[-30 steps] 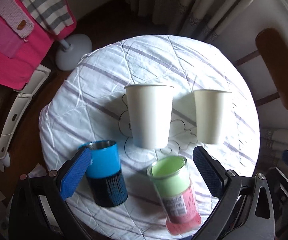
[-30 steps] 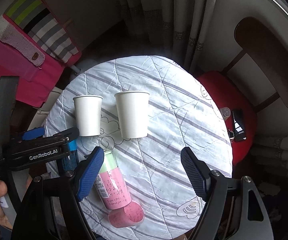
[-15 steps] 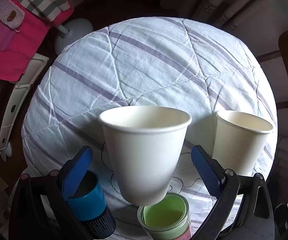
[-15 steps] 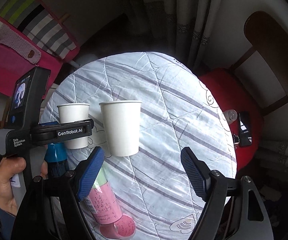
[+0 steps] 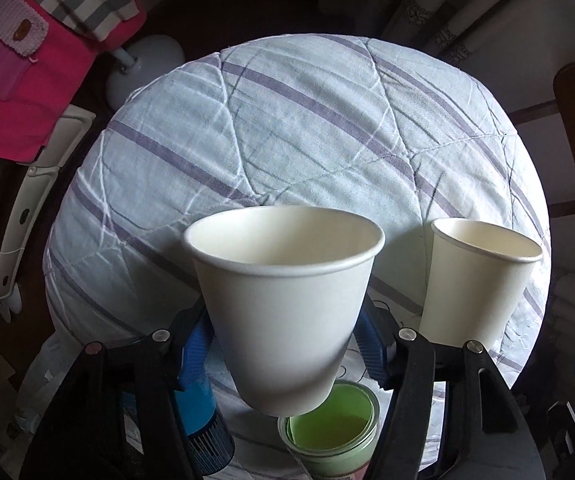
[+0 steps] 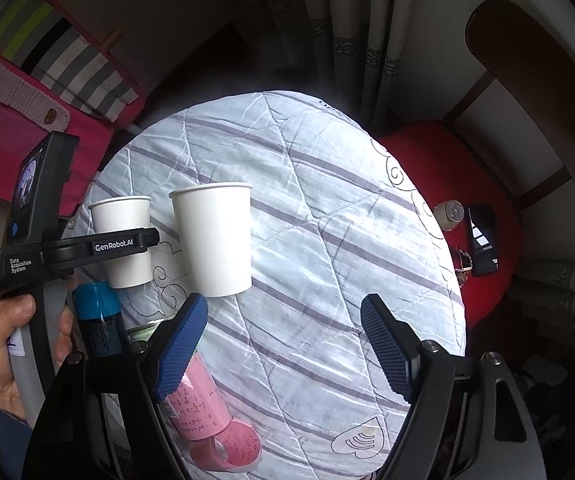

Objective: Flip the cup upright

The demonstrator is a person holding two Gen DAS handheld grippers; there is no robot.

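Round surface (image 6: 327,240) under a quilted, purple-striped cloth, curtains behind. Left tongs (image 5: 283,340) are clamped on the near white paper cup (image 5: 283,300), mouth up; a second paper cup (image 5: 479,280) stands upright to its right, with a blue tumbler (image 6: 97,312) and pink-green jar (image 6: 203,404) nearer. Right tongs (image 6: 283,352) are spread wide over bare cloth, gripping nothing.

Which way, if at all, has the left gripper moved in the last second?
Yes. The left gripper advanced over the table to the near paper cup, which stayed put. Its fingers now flank that cup.
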